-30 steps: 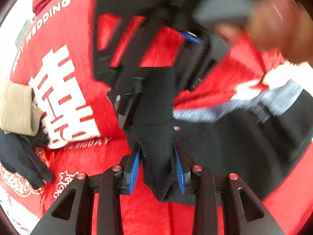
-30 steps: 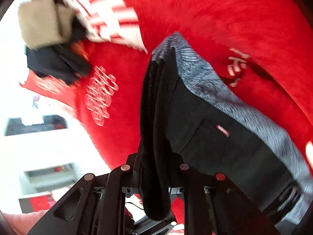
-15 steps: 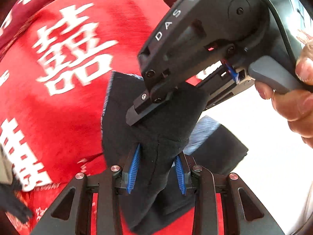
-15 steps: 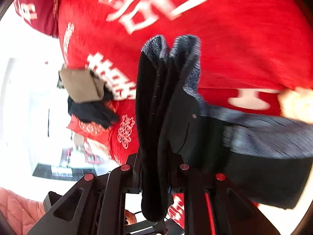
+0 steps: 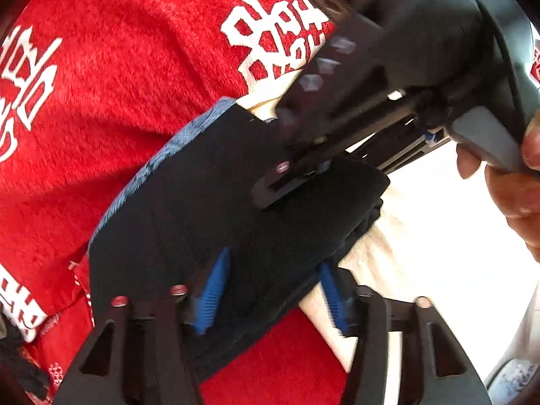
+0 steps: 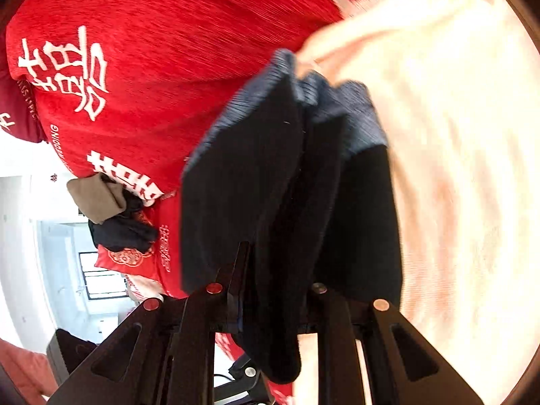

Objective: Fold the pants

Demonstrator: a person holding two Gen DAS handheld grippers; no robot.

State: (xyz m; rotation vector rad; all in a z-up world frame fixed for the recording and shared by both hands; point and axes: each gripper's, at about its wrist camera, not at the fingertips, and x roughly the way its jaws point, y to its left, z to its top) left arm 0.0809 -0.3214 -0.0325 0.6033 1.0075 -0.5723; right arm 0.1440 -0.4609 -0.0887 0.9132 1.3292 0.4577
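Note:
The black pants [image 5: 209,202] with a blue-grey waistband [image 5: 158,158] are folded into a thick stack, held over the red blanket. My left gripper [image 5: 273,290] has its blue pads on either side of the stack's near edge and is shut on it. My right gripper [image 5: 287,185] reaches in from the upper right and clamps the stack's far side. In the right wrist view the pants [image 6: 270,185] hang in several layers between the fingers of my right gripper [image 6: 273,300], which is shut on them.
A red blanket with white characters [image 5: 135,67] covers the bed [image 6: 152,50]. A cream-white cloth [image 6: 438,135] lies at its right side. A folded tan garment [image 6: 96,195] on a black one [image 6: 121,233] sits at the blanket's far edge.
Both grippers have carried the folded pants toward the blanket's edge by the cream cloth. The stack has turned flatter, and the right gripper sits lower on it.

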